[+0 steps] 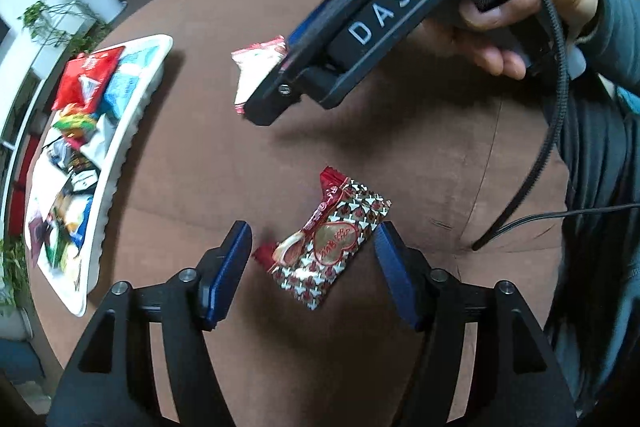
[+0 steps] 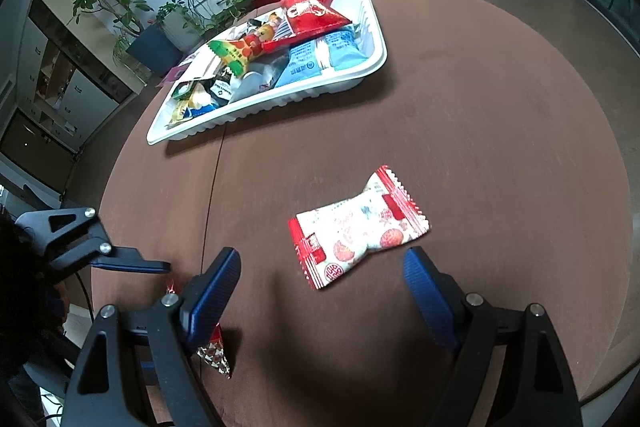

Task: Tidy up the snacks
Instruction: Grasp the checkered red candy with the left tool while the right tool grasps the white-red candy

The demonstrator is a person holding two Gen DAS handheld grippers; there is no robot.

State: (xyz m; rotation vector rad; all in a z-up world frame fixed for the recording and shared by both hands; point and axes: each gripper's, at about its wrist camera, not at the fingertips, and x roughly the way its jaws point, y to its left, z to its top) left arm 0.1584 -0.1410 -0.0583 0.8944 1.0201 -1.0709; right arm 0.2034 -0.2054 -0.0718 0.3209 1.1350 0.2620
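A heart-patterned red and silver candy packet (image 1: 330,243) lies on the brown round table, between the spread fingers of my open left gripper (image 1: 312,259). A white and red strawberry snack packet (image 2: 358,229) lies just ahead of my open right gripper (image 2: 322,279), whose fingers stand apart on either side of it. In the left wrist view the right gripper (image 1: 276,95) hovers over that white packet (image 1: 256,67) and hides part of it. The heart packet also shows in the right wrist view (image 2: 214,353), half hidden behind my finger. Both grippers are empty.
A white ribbed tray (image 2: 352,77) filled with several snack packets sits at the far side of the table; it also shows in the left wrist view (image 1: 120,155). Potted plants, a low white shelf and cabinets stand beyond the table edge. A black cable (image 1: 556,99) hangs at right.
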